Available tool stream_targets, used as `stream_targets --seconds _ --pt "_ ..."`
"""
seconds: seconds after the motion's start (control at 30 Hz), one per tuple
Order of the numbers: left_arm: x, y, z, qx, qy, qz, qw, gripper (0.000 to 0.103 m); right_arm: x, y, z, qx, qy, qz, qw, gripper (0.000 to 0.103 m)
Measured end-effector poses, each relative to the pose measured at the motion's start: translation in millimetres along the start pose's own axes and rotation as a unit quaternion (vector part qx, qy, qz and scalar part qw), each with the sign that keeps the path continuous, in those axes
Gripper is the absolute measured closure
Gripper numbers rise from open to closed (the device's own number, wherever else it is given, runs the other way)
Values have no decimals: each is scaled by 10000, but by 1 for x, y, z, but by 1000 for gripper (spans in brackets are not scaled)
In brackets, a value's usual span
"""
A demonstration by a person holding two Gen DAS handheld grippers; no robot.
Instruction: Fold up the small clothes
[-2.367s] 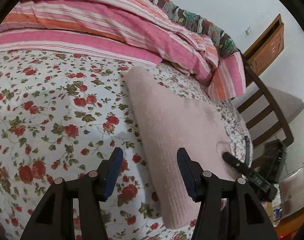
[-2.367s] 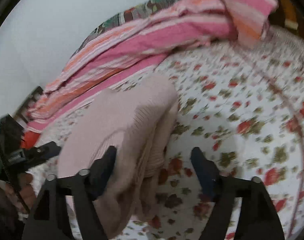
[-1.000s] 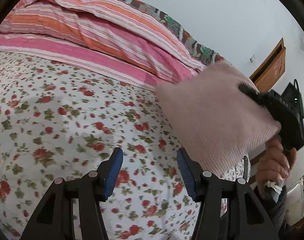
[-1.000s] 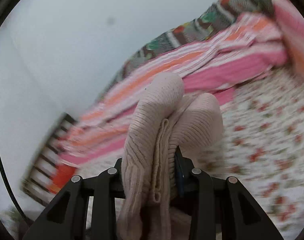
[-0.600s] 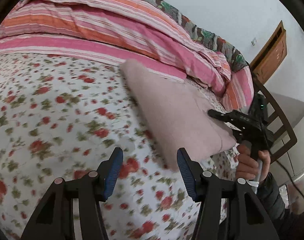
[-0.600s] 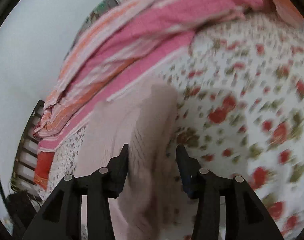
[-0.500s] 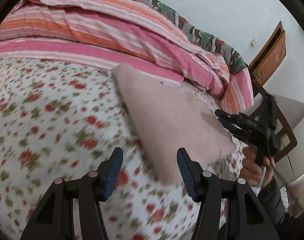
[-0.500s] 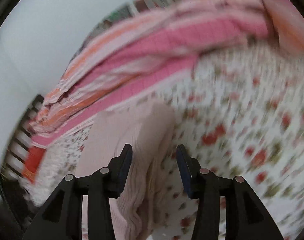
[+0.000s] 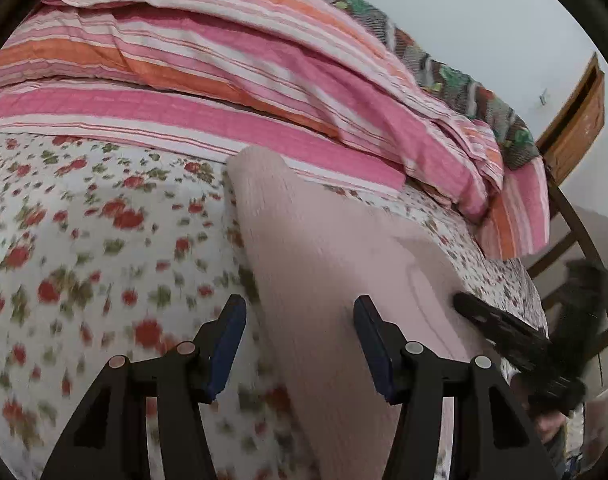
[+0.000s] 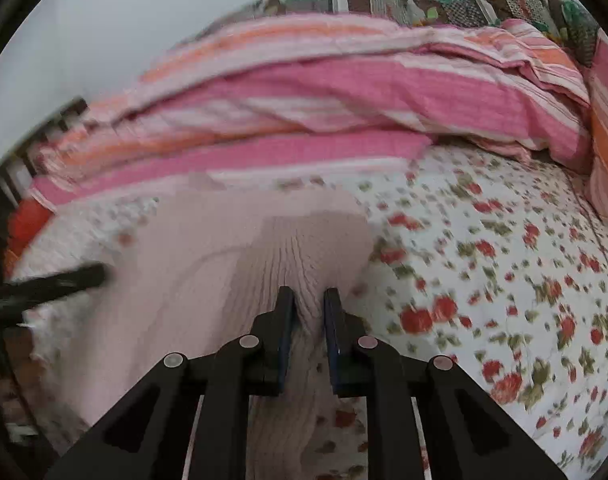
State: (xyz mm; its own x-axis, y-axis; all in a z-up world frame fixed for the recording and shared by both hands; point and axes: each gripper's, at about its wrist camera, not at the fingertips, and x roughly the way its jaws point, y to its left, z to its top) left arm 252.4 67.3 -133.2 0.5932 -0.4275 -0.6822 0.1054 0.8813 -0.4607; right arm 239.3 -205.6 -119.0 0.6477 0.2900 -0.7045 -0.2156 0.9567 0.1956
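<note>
Your right gripper [image 10: 308, 312] is pinching a ridge of the pink knit [image 10: 207, 280], its jaws nearly together with cloth bunched between them; below the jaws the knit runs out of frame. Both views are smeared by motion, so the bedsheet [image 10: 504, 280] flowers blur and the knit's far edge is hard to trace. Your left gripper [image 9: 299, 344] is spread wide and holds nothing; the knit [image 9: 324, 264] lies folded on the bed, passing under its right finger and off the bottom edge. Striped quilts [image 9: 223, 80] are piled behind. Seen from the left, your right gripper [image 9: 500, 328] is a dark blur at the knit's right edge
</note>
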Motion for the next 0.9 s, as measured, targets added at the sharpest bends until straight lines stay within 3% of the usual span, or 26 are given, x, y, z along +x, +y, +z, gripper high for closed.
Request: stream_targets --seconds 0.07,0.13,0.2,0.3,0.33,0.4,0.53,0.6,0.67,0.73,0.9 --pt "13 6 12 -161 54 -82 9998 49 -6 5 8 25 -285 250 9993 86" --pt "27 12 23 -314 118 -173 9993 49 0 14 9 -236 -265 355 9987 85" --pt "45 20 33 -509 314 -161 9981 50 16 18 2 -496 -102 146 9986 85" --pt "68 34 44 -864 490 -239 9948 50 22 11 -8 -402 -99 91 9991 84" --pt "73 39 49 -990 446 -267 9937 52 21 12 -7 -437 -53 85 9990 84" --pt "76 40 54 -1033 289 -231 9940 70 18 11 -2 -476 14 196 9987 84" --pt "78 33 61 -869 237 -48 9959 72 13 -10 5 8 -1 612 9981 83" --pt "72 25 60 -727 130 224 9970 61 7 -19 8 228 -118 616 9978 79" --pt "59 14 53 -439 2 506 9978 57 2 -23 10 375 -201 615 9972 78" --pt "44 1 40 -93 -84 512 9986 56 -2 -25 12 497 -290 692 9959 76" --pt "12 -21 5 435 -217 633 9968 54 10 -13 7 382 108 772 9962 67"
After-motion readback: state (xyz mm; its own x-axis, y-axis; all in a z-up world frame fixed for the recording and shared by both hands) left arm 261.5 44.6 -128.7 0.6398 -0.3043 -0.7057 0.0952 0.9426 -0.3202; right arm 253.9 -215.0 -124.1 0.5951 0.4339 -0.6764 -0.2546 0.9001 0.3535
